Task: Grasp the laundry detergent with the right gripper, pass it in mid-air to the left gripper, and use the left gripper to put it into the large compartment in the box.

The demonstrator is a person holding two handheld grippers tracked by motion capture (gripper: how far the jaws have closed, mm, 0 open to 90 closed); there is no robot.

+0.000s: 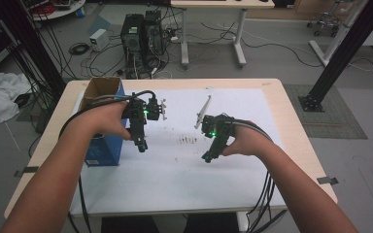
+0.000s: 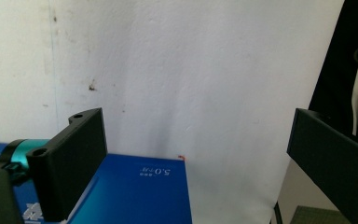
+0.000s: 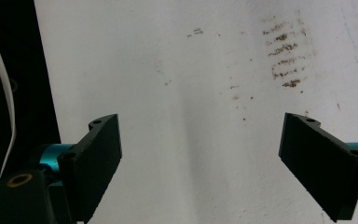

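Two grippers (image 1: 142,145) (image 1: 208,158), jaws apart; one blue box (image 1: 104,145).

- Small pale print is showing on the top face of the blue box (image 2: 135,191) in the lower middle of the left gripper view; it is standing upside down and seems to be reading "5.0", with tinier marks beside it too small to read.
- A white logo fragment is sitting at the lower left of that box, unreadable.
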